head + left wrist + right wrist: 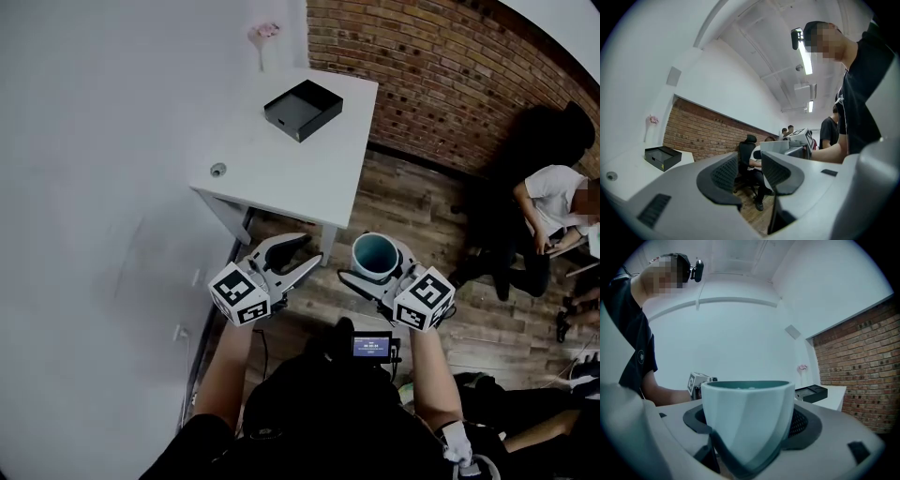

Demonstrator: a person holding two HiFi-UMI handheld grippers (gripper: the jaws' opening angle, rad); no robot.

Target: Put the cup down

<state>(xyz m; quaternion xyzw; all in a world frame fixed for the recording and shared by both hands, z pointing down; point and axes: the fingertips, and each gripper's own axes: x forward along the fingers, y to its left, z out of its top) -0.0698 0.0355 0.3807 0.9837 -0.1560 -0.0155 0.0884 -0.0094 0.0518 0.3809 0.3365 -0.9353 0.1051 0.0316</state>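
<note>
A pale cup with a teal inside (375,251) stands upright between the jaws of my right gripper (377,269), which is shut on its sides. In the right gripper view the cup (747,413) fills the gap between the dark pads of the right gripper (747,430). My left gripper (312,249) is open, with nothing between its fingers; its own view shows the left gripper (751,171) with only floor and chairs beyond. Both grippers hang over the wooden floor, short of the near edge of the white table (309,178).
A black open box (303,110) sits on the table's far part, a small round object (217,170) near its left edge, a pink flower (265,33) at the wall. A brick wall (450,75) runs behind. A seated person (553,202) is to the right.
</note>
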